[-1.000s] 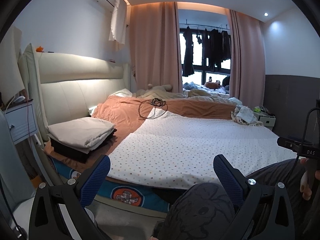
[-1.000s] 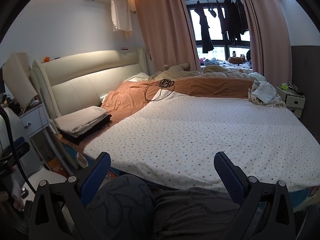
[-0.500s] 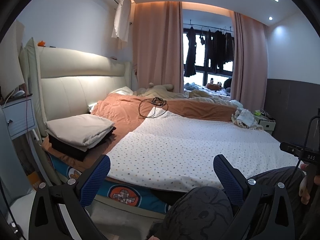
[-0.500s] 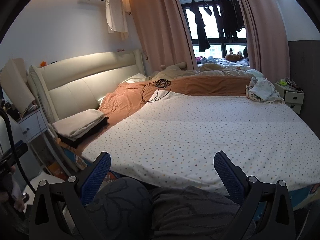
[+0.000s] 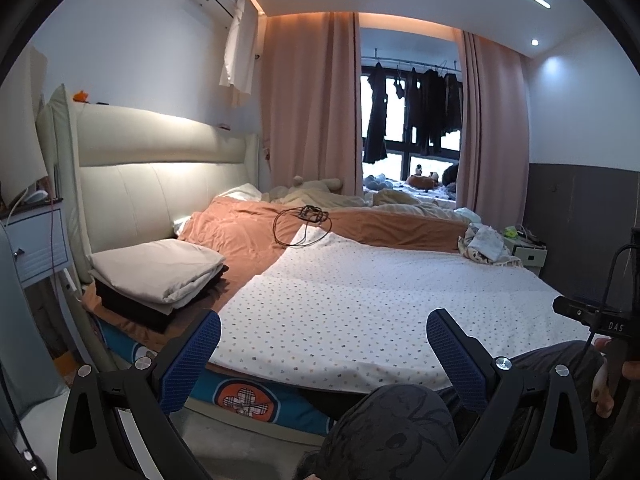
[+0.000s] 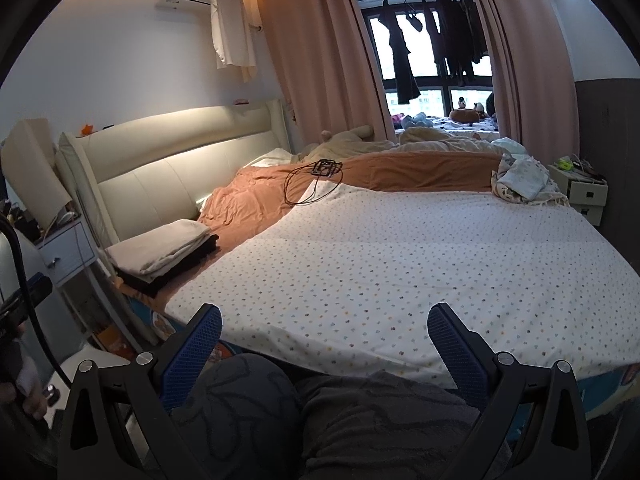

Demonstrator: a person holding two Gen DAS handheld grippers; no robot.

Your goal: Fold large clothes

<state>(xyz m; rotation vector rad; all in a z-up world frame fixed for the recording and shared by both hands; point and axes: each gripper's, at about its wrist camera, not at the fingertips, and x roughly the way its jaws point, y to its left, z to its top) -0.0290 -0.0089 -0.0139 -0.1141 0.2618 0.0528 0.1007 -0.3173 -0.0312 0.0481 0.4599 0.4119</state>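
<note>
A white sheet with small coloured dots (image 5: pixel 360 300) (image 6: pixel 400 272) lies spread flat over the bed, its near edge hanging at the bedside. A folded beige cloth on dark folded clothes (image 5: pixel 160 276) (image 6: pixel 164 252) is stacked at the bed's left corner. A crumpled pale garment (image 5: pixel 486 244) (image 6: pixel 524 180) lies at the far right. My left gripper (image 5: pixel 322 334) is open, held short of the sheet's near edge. My right gripper (image 6: pixel 324 328) is open too, just over that edge. Neither holds anything. A person's knees in dark patterned trousers (image 6: pixel 280 412) sit below both.
An orange blanket (image 6: pixel 256 204) with a black cable (image 6: pixel 316 180) covers the head end. White nightstands stand at the left (image 6: pixel 68 252) and far right (image 6: pixel 584 188). The padded headboard (image 5: pixel 160 184) is on the left. Curtains and hanging dark clothes (image 5: pixel 416 112) frame the window.
Both grippers have tilted up and drawn slightly nearer the bed; the views show more of the ceiling and wall. Both stay open and nothing on the bed moved.
</note>
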